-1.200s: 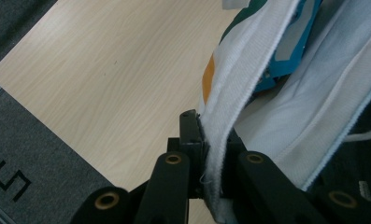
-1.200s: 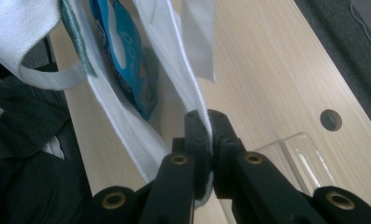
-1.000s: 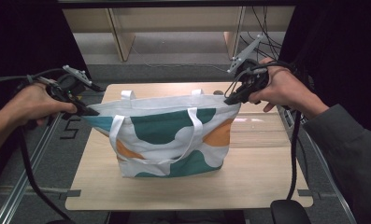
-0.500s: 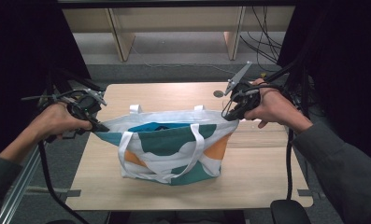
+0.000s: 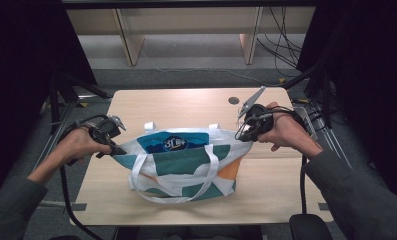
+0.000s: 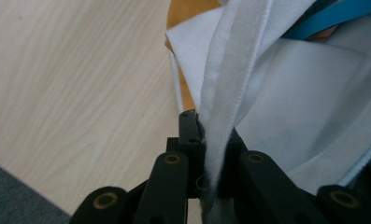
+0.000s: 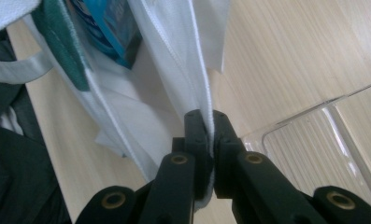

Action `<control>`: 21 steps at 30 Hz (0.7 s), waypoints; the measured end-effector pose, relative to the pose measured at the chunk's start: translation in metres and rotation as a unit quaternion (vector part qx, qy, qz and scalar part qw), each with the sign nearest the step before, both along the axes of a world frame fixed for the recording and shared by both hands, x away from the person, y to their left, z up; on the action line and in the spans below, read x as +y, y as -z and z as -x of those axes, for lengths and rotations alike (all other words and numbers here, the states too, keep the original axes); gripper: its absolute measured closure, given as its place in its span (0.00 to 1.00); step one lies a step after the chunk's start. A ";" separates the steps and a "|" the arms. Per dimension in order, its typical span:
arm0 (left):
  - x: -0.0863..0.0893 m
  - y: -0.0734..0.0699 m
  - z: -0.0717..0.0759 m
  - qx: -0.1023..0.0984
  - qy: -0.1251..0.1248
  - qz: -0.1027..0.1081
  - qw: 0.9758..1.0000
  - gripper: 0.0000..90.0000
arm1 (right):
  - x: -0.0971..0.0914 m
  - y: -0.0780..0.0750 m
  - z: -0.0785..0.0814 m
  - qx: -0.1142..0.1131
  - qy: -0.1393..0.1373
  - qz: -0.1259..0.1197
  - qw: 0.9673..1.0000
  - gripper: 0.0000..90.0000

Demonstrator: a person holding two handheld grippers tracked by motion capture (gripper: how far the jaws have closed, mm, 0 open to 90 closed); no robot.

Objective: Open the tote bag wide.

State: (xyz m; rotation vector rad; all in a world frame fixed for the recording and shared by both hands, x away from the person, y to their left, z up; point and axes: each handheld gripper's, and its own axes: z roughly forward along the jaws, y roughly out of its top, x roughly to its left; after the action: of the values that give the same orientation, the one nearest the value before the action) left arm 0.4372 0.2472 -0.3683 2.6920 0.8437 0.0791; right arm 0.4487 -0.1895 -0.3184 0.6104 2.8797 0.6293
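Note:
A white tote bag (image 5: 183,167) with teal and orange patches rests on the wooden table (image 5: 186,105), its straps hanging down the front. A blue packet (image 5: 173,142) sticks out of its mouth. My left gripper (image 5: 117,148) is shut on the bag's left top edge; in the left gripper view the white hem (image 6: 220,107) is pinched between the black jaws. My right gripper (image 5: 242,134) is shut on the right top edge, with the white fabric edge (image 7: 202,88) squeezed between its jaws and the blue packet (image 7: 110,28) visible inside the bag.
A clear plastic tray (image 7: 323,140) lies on the table to the right of the bag. A small dark hole (image 5: 233,100) marks the far side of the tabletop. Shelving and cables stand behind the table; dark frames flank it.
Both hands have come down with the bag, which has sunk onto the table and slumped. The bag's mouth has opened and the blue packet shows inside.

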 end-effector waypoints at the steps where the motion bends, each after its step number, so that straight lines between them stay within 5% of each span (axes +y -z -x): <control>1: -0.001 0.007 0.000 0.003 -0.001 0.002 1.000 0.94 | 0.000 0.004 0.000 -0.001 0.001 0.000 1.000 0.98; 10: -0.006 0.059 -0.004 0.029 -0.005 0.010 0.999 0.94 | 0.000 0.065 0.010 0.021 0.009 0.003 1.000 0.98; 14: -0.004 0.078 -0.004 0.042 -0.011 0.017 0.999 0.94 | -0.001 0.086 0.013 0.036 0.020 -0.014 0.999 0.98; 21: -0.002 0.097 -0.003 0.046 -0.020 0.032 0.998 0.93 | -0.002 0.112 0.014 0.041 0.023 -0.027 0.999 0.98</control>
State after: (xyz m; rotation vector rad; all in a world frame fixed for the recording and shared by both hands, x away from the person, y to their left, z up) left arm 0.4407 0.2449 -0.4655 2.6361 0.9126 -0.0628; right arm 0.4344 -0.1920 -0.4299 0.7241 2.9225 0.6934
